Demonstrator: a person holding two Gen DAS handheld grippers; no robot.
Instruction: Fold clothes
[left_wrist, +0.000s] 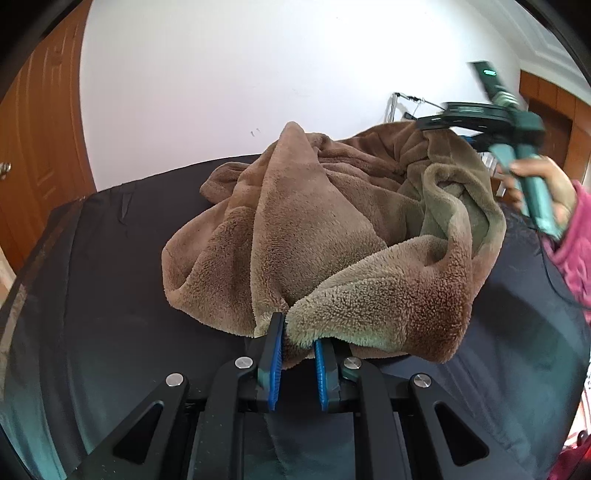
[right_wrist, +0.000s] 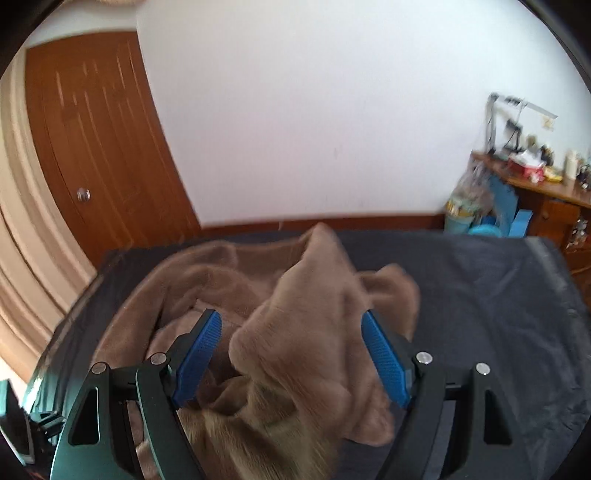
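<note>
At the bottom centre of the left wrist view, the left gripper (left_wrist: 298, 341) is clenched on a hem of the brown fleece (left_wrist: 332, 229); the fabric edge sits pinched between its blue pads (left_wrist: 275, 363). From that grip the fleece rises away into a crumpled heap occupying the middle of the frame, resting on a dark sheet (left_wrist: 110, 295) that covers the work surface. At the right edge, a hand (left_wrist: 543, 188) in a pink sleeve (left_wrist: 576, 240) holds the handle of the right gripper, seen blurred above the far right part of the heap. Behind, a white wall (left_wrist: 258, 74) fills the upper frame and a wooden door (left_wrist: 40, 147) stands at the left edge.

At the bottom centre of the right wrist view, the right gripper (right_wrist: 291, 325) is released: its blue pads (right_wrist: 197, 360) stand wide apart. A blurred fold of the fleece (right_wrist: 295, 332) lies between them; whether it touches either pad cannot be determined. Beyond it the fleece spreads toward the left over the dark sheet (right_wrist: 480, 295). Farther back, a wooden door (right_wrist: 99, 140) is at the upper left, and a cluttered desk (right_wrist: 535, 184) stands at the right edge.
</note>
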